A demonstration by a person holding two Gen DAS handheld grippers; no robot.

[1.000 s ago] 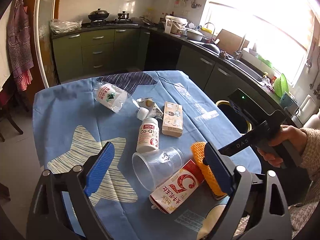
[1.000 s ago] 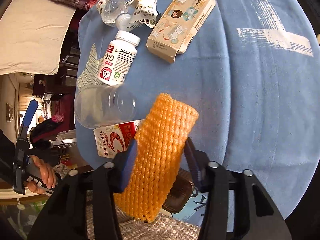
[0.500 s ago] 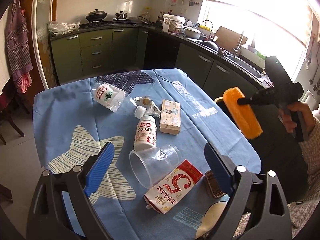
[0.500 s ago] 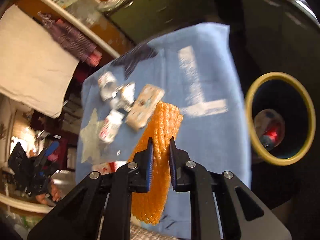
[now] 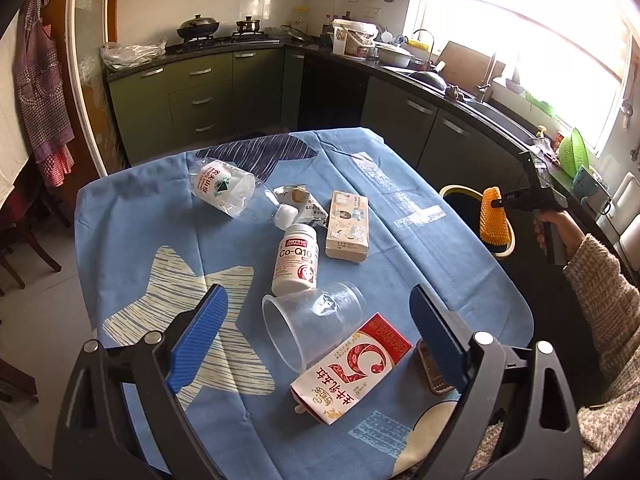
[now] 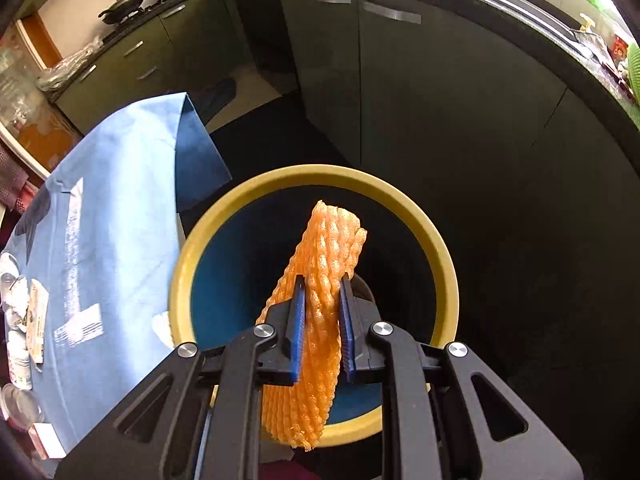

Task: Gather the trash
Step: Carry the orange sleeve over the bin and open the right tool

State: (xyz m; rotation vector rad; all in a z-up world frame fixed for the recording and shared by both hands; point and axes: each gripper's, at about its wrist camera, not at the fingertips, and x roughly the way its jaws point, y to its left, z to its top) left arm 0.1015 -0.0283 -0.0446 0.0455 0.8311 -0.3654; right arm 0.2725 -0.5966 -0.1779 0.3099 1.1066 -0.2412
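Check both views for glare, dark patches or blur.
Left wrist view: the window is blown out white, the table trash sharp. Right wrist view: the cabinets are nearly black, while the orange foam net and yellow-rimmed bin are crisp; both views bend at the edges.

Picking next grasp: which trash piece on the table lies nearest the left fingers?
The red-and-white milk carton, lying flat between the left fingers, nearer than the clear plastic cup.
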